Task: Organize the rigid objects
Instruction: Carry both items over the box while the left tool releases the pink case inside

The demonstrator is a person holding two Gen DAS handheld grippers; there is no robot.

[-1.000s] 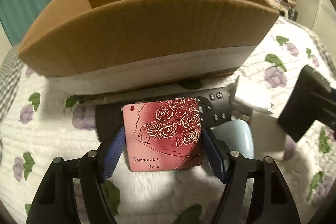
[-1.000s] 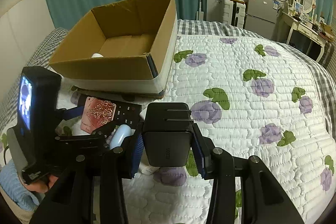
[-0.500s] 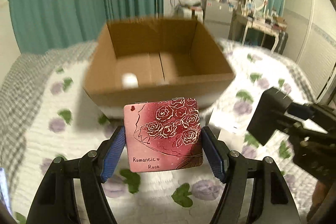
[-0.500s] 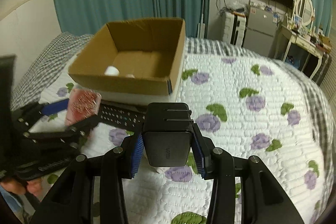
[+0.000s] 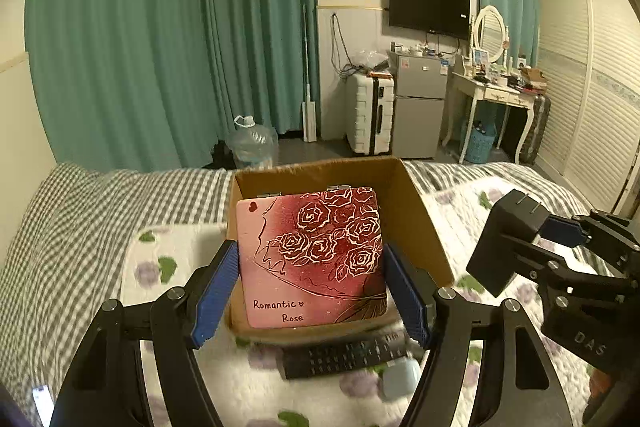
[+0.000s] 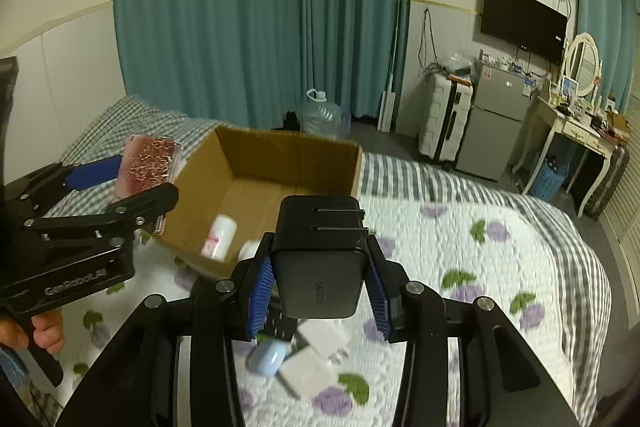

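Observation:
My left gripper point(image 5: 310, 287) is shut on a square red tin point(image 5: 312, 259) printed with roses and "Romantic Rose", held in the air in front of the open cardboard box point(image 5: 424, 223). My right gripper point(image 6: 318, 287) is shut on a black plug-in charger point(image 6: 318, 259) with its two prongs up, raised above the quilt near the box point(image 6: 288, 163). Inside the box lie a white bottle point(image 6: 218, 237) and another white item point(image 6: 250, 249). From the right wrist view the left gripper point(image 6: 132, 183) and its tin point(image 6: 148, 167) hang left of the box.
On the flowered quilt point(image 6: 480, 267) below lie a black remote point(image 5: 344, 353), a pale blue oval object point(image 6: 268, 357) and white chargers point(image 6: 316, 355). A hand point(image 6: 36, 335) holds the left gripper's handle. Teal curtains, a water jug, a suitcase and a fridge stand beyond the bed.
Both grippers have risen with their loads still held. The box, which filled the left view from close and low, now sits lower and smaller, with its inside visible.

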